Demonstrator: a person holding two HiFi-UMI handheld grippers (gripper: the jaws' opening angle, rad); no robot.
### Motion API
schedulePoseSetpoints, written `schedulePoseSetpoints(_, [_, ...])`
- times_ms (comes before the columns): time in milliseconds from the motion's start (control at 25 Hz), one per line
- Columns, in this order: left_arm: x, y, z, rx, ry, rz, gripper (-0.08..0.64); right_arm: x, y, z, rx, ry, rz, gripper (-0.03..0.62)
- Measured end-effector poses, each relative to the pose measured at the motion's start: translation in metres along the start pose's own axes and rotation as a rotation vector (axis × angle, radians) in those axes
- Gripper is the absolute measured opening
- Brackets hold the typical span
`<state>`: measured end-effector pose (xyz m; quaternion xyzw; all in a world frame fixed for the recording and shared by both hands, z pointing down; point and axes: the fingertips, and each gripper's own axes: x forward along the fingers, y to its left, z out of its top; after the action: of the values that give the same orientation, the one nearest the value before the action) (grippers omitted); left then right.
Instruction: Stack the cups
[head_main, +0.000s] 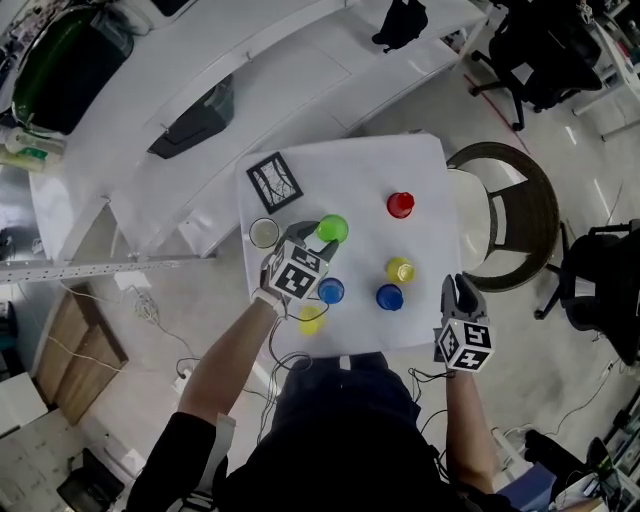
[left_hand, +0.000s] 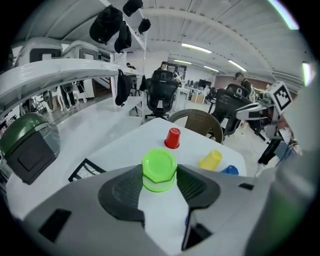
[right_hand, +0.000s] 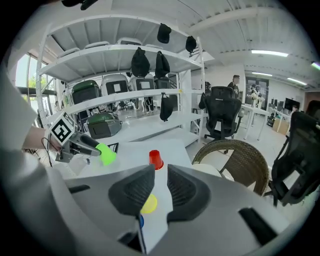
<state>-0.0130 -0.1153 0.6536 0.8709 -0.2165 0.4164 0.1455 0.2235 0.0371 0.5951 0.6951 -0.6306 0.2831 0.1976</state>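
The left gripper (head_main: 318, 240) is shut on a green cup (head_main: 333, 229), which sits upside down between its pads (left_hand: 131, 183) over the white table (head_main: 350, 170). On the table stand a red cup (head_main: 400, 204), a yellow cup (head_main: 400, 269), two blue cups (head_main: 389, 297) (head_main: 331, 290), another yellow cup (head_main: 310, 320) and a pale cup (head_main: 264, 233). My right gripper (head_main: 460, 292) hovers off the table's near right corner, its jaws narrowly apart with nothing between them. The right gripper view looks past them to the red cup (right_hand: 156, 160) and the yellow cup (right_hand: 148, 203).
A black-and-white patterned card (head_main: 274, 181) lies at the table's far left corner. A wicker chair (head_main: 515, 215) stands against the table's right side. A white shelf unit (head_main: 180, 90) runs beyond the table, and black office chairs (head_main: 535, 45) stand at the far right.
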Motion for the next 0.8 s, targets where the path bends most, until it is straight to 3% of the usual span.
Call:
schedulePoseSetpoints(320, [0.07,-0.002,0.029,0.068,0.071,-0.023,0.209,0.011,-0.021,-0.019,0.031,0.04,-0.005,0.072])
schedulePoseSetpoints(800, [0.148,-0.022,0.044,0.097,0.156,-0.065,0.209,0.022,-0.045,-0.034,0.059,0.079,-0.01,0.071])
